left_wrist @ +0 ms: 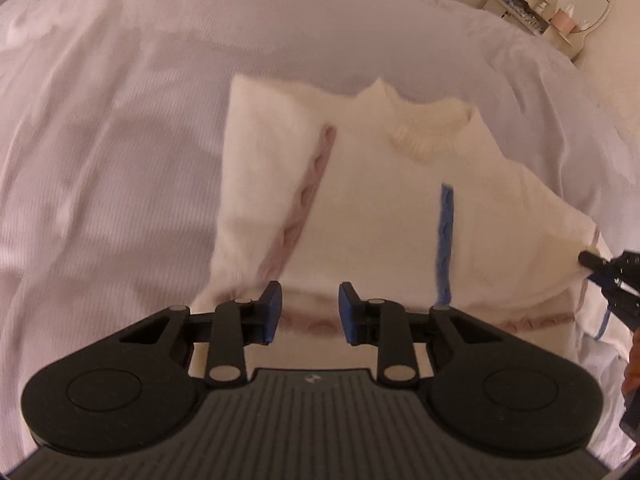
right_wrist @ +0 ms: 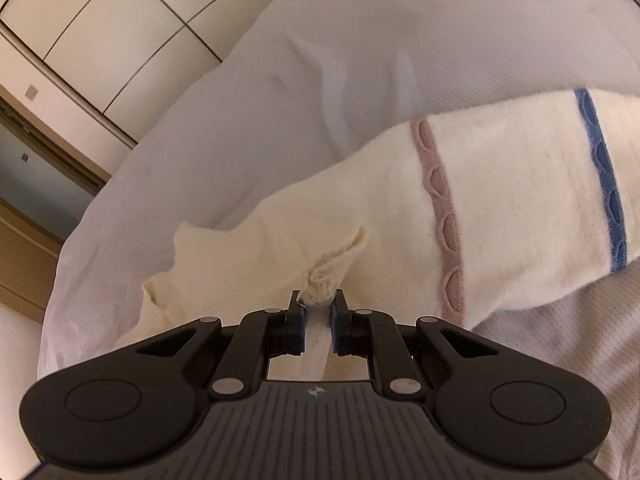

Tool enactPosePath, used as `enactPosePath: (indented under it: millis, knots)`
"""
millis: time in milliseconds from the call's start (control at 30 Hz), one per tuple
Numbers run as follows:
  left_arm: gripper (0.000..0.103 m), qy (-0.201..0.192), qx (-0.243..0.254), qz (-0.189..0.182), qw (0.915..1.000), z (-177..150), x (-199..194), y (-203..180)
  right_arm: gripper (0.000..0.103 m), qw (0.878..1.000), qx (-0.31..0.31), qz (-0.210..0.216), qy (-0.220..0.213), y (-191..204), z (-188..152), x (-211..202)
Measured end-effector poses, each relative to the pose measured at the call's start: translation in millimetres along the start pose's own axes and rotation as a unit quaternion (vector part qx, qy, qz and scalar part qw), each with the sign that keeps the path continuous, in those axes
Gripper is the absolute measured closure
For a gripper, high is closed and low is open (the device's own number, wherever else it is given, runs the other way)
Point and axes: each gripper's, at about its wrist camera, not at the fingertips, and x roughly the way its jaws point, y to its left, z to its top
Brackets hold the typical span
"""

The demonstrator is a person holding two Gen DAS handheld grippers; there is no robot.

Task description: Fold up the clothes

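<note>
The cream sweater (left_wrist: 384, 208) lies on the bed (left_wrist: 120, 120), one side already folded in; the right gripper (right_wrist: 317, 312) pinches its cuff (right_wrist: 320, 280); the left gripper (left_wrist: 310, 308) is spread and empty; next, I think, the sleeve must go across the body.

The cream fuzzy knit sweater (right_wrist: 500, 200) is showing a soft, matt, slightly napped wool-like cloth, with a ribbed collar (left_wrist: 430, 136). Its dusty-pink scalloped band (right_wrist: 442, 216) and blue scalloped band (right_wrist: 604, 184) are looking plush and raised. The pale lilac bedsheet (left_wrist: 120, 120) is looking like thin, finely ribbed matt cloth, creased in places. The left tool (left_wrist: 310, 312) and right tool (right_wrist: 316, 320) are showing matt black plastic arms, dull silvery metal pivot pins and smooth blue pads (left_wrist: 348, 312). The cream wardrobe panels (right_wrist: 100, 20) are appearing smooth with a faint sheen.
</note>
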Motion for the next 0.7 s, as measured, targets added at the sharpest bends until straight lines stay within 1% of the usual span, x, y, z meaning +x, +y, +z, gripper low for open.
enactPosePath:
  millis: [33,67,100,133,167,233,267,300,333,367,433,567,633,700]
  knots:
    - [0.078,-0.005,0.002,0.002,1.0,3,0,-1,0.09,1.0,0.0,0.002,0.002,-2,1,-2]
    - [0.078,-0.01,0.005,0.003,0.9999,5,1,-3,0.09,1.0,0.001,0.016,-0.004,-2,3,-7]
    - [0.078,-0.013,0.005,0.004,0.9999,7,3,-3,0.09,0.999,-0.005,0.035,-0.018,-2,1,-17]
    - [0.078,-0.014,0.004,0.005,0.9999,9,6,-3,0.09,0.999,-0.02,0.042,-0.028,2,2,-22]
    - [0.078,-0.012,0.003,0.009,0.9999,10,10,-3,0.09,0.999,-0.037,0.024,-0.027,5,2,-22]
    - [0.078,-0.002,0.005,0.02,0.9998,10,20,-4,0.086,0.999,-0.034,-0.026,0.003,-3,3,-4]
    - [0.078,0.002,0.007,0.025,0.9997,10,23,-5,0.075,0.998,-0.024,-0.055,0.021,-11,3,6]
    - [0.078,0.002,0.012,0.028,0.9995,10,22,-7,0.069,0.996,-0.015,-0.082,0.037,-18,2,14]
    - [0.078,0.0,0.018,0.03,0.9994,10,20,-10,0.062,0.996,-0.012,-0.089,0.029,-20,3,11]
    - [0.078,-0.001,0.024,0.032,0.9992,11,18,-13,0.062,0.995,-0.01,-0.096,0.021,-22,4,8]
    - [0.078,-0.007,0.037,0.033,0.9987,11,14,-17,0.059,0.995,-0.037,-0.094,0.01,-17,3,3]
    - [0.077,0.007,0.045,0.051,0.9977,13,25,-18,0.06,0.992,-0.089,-0.09,-0.009,-8,1,-5]
    - [0.076,0.022,0.045,0.068,0.9964,15,38,-17,0.06,0.987,-0.093,-0.123,0.037,-18,0,12]
    - [0.076,0.032,0.041,0.091,0.9945,17,43,-18,0.06,0.988,-0.064,-0.133,0.053,-33,1,10]
